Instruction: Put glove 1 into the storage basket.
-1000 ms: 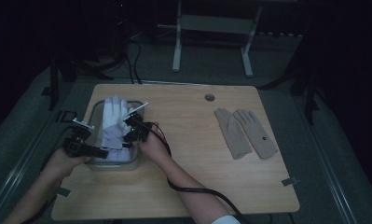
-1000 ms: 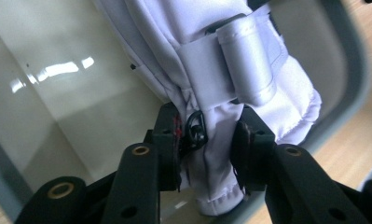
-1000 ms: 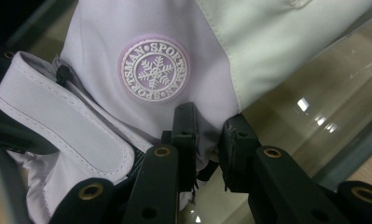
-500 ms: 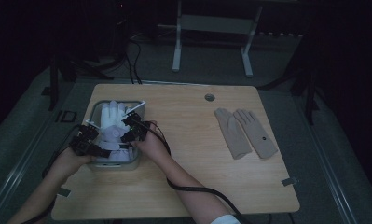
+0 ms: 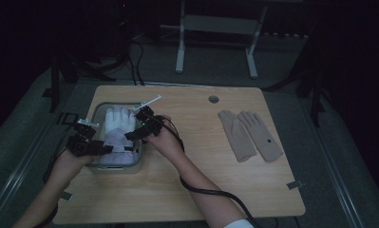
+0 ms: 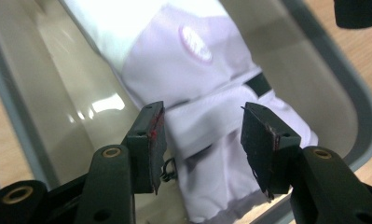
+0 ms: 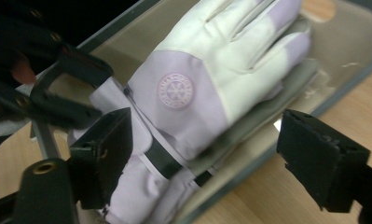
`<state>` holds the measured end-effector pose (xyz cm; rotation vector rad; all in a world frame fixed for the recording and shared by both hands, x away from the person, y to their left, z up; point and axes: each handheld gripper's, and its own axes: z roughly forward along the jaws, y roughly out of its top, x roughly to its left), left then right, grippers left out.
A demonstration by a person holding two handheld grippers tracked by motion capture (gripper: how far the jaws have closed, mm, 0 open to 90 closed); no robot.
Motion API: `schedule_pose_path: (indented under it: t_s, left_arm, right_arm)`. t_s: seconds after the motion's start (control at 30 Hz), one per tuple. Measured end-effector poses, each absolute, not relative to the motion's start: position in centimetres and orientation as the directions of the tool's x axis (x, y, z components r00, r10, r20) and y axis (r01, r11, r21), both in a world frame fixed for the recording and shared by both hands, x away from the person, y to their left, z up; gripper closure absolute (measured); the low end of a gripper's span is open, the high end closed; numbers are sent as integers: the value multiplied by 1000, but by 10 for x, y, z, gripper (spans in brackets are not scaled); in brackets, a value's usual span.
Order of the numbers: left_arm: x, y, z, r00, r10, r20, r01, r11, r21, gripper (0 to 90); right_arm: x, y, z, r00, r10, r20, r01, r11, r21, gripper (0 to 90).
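Lying lengthwise in the bin [image 5: 98,167], the glove [image 5: 117,130] points fingers away; both tools spread.

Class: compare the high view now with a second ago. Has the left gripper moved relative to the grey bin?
Yes. The left gripper has shifted rightward, from beyond the bin's left wall to over its near end, open jaws around the lilac glove's cuff.
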<state>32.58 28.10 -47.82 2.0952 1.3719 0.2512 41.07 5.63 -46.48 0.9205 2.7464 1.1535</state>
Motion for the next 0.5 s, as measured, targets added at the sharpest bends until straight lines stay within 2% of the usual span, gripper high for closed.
schedule_pose_path:
  t_s: [0.5]
  left_arm:
    - [324, 240, -467, 542, 814, -210, 706, -306, 639, 520]
  right_arm:
    - [411, 11, -461, -841, 519, 151, 469, 561, 682, 146]
